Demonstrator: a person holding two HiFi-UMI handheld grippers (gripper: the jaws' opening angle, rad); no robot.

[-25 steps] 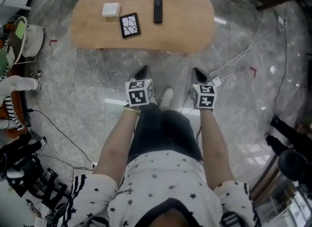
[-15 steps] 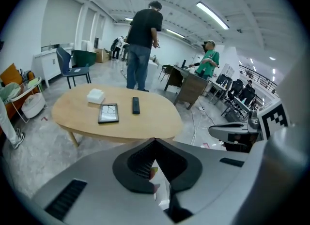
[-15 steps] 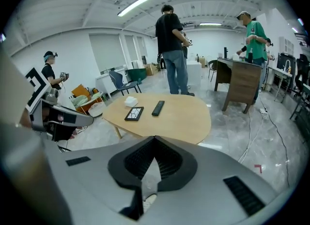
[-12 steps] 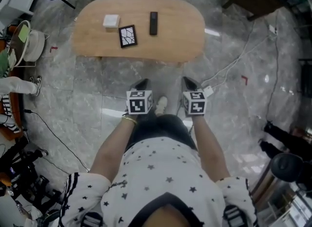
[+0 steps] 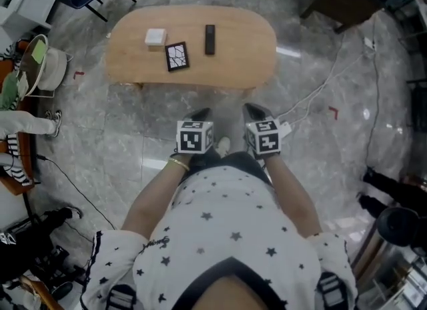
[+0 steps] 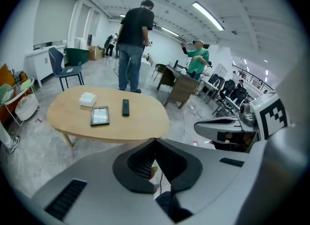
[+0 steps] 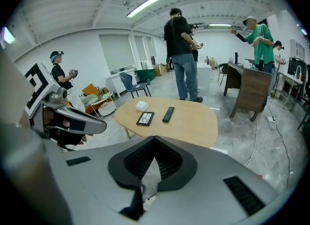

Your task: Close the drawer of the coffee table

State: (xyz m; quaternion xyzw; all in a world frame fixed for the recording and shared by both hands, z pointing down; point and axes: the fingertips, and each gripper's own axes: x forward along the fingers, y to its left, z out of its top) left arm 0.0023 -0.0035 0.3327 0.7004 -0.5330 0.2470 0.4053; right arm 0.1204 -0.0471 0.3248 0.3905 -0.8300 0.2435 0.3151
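Underfoot, grey marble floor (image 5: 100, 122) with loose cables (image 5: 325, 83). Ahead, oval coffee table (image 5: 247, 49), worktop carrying white box (image 5: 155, 37), dark tablet (image 5: 177, 56), remote (image 5: 210, 39); drawer not discernible. Beyond, standing person (image 6: 131, 40). Left gripper (image 5: 199, 113) and right gripper (image 5: 252, 107) side by side, pitched downward, jaws together, empty.

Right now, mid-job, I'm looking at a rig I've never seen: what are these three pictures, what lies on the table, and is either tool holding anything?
No robot here: a person holds a two-jaw tool in each hand. The head view looks steeply down from the person's head; the left tool and right tool, each bearing a marker cube, point toward the wooden coffee table. The other two pictures come from cameras riding on each tool, looking along its jaws. On the table lie a small white box, a dark-framed panel and a black remote. Both tools are shut and empty. No drawer shows in any view.
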